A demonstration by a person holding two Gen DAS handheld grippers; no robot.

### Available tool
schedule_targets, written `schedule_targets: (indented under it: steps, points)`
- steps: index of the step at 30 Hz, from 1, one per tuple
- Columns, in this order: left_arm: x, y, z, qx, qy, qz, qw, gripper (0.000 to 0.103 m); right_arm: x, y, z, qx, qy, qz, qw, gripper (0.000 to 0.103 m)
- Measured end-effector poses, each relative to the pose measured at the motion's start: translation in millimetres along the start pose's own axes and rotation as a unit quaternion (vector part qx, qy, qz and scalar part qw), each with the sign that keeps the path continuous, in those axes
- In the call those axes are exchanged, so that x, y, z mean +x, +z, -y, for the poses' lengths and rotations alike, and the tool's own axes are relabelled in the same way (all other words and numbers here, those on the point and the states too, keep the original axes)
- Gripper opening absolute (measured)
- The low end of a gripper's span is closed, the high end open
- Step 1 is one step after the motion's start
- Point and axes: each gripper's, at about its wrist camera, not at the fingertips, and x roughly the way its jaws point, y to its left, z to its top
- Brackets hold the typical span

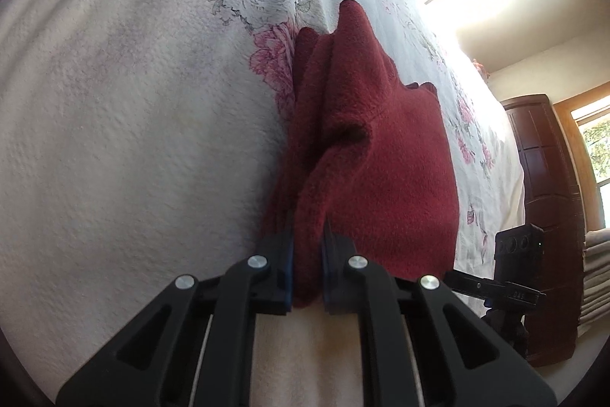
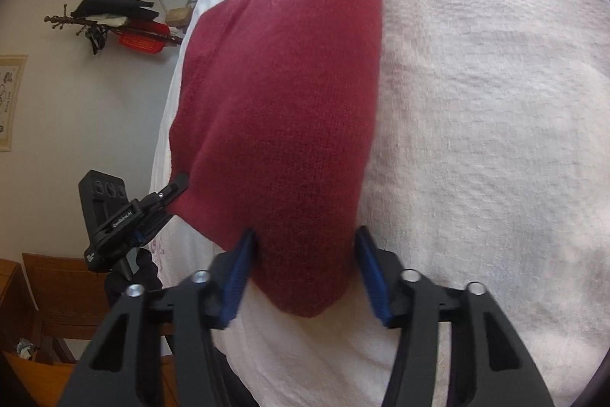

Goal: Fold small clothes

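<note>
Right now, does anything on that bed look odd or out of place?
Nothing damaged or spilled. The dark red garment is bunched and creased where the left gripper pinches its edge; the right gripper straddles another corner, jaws open.

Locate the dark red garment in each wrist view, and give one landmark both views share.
Left wrist: dark red garment at centre, bunched, its near edge pinched in the left gripper.
Right wrist: centre, running to the top edge; right gripper open astride its near corner.
Shared: white floral bedspread.
</note>
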Motion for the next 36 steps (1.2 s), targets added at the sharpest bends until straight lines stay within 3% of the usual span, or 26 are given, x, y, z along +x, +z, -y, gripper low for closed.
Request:
schedule_targets:
  steps: [2,6,10,11,13,17,19,22,26,32,36]
  points:
    - [-4,-1,6,0.021,0.009,0.005,0.9997,0.011,-4,-4,-4,-0.023,-0.004,0.011,1.000,0.026]
    - [11,-5,1,0.025,0.025,-0.010,0.9993,0.013,2,-12,6,-0.026,-0.043,-0.001,0.999,0.024]
    - [18,-4,-3,0.022,0.031,-0.011,0.9992,0.016,9,-10,9,-0.024,-0.047,-0.007,0.999,0.024]
    - [16,-4,-3,0.018,0.031,-0.012,0.9993,0.017,8,-9,5,-0.030,-0.051,-0.009,0.998,0.025]
    - [10,-2,-1,0.018,0.037,-0.014,0.9991,0.034,6,-5,-6,-0.053,-0.061,-0.009,0.997,0.029]
    - [-18,3,8,0.033,0.020,0.004,0.9993,0.044,-15,-2,-23,-0.091,-0.074,0.010,0.993,0.051]
    - [-30,14,13,0.035,0.005,0.027,0.9990,0.056,-30,2,-25,-0.101,-0.074,0.029,0.992,0.059]
    - [-26,42,22,0.033,0.008,0.032,0.9989,0.061,-45,16,-26,-0.099,-0.070,0.049,0.991,0.064]
    - [6,74,23,0.019,-0.003,-0.001,0.9998,0.062,-54,36,-20,-0.087,-0.056,0.058,0.993,0.065]
    - [51,98,28,0.045,0.004,-0.035,0.9984,0.059,-41,63,-11,-0.071,-0.044,0.046,0.995,0.067]
    - [76,104,27,0.049,-0.013,-0.058,0.9970,0.059,-31,75,-6,-0.062,-0.026,0.041,0.997,0.068]
